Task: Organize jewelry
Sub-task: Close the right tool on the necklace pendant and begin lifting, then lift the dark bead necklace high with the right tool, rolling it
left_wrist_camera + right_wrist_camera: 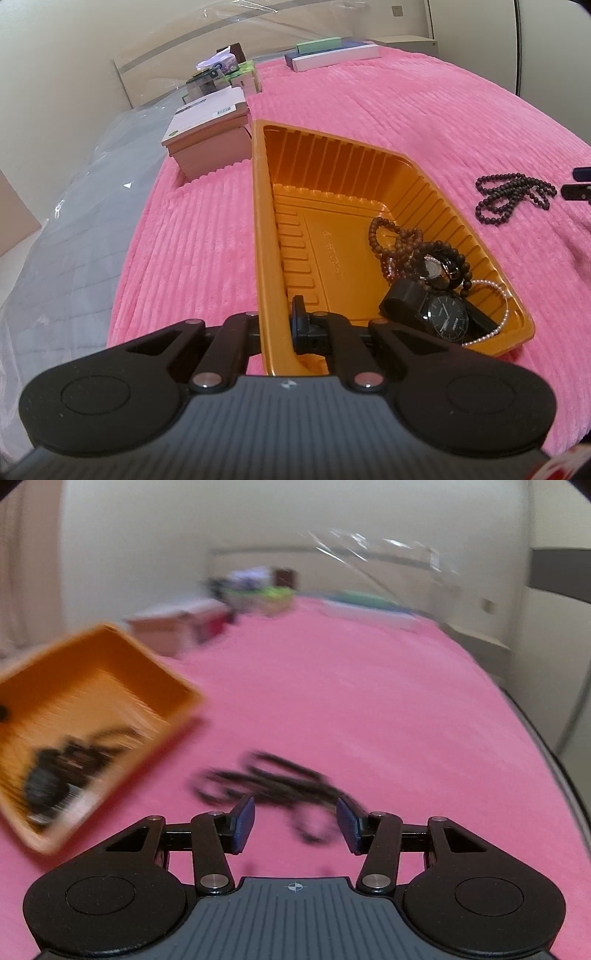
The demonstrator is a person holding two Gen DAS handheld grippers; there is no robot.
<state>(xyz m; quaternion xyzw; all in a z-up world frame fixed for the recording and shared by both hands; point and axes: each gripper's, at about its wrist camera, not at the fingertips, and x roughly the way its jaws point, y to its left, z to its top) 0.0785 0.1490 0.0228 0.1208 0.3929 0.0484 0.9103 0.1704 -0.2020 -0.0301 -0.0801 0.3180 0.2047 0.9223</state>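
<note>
We see an orange tray (332, 177) resting on the pink ribbed blanket (369, 103) of a bed. The left gripper (295, 325) is clamped shut on the tray's near wall, one finger inside and one outside the rim. In the tray's near right corner lie a black watch (443, 314), brown bead bracelets (399, 240) and a white pearl strand (498, 314), all bunched together and touching. A black bead necklace (513, 195) lies on the blanket, apart from the tray on its right. In the right wrist view, which is blurred, the right gripper (295, 823) stands roughly half open with its blue pads (243, 823) empty, directly above and just short of that necklace (273, 779). Nothing is between its fingers. Cardboard boxes (210, 136) stand beyond the tray's far left corner.
</note>
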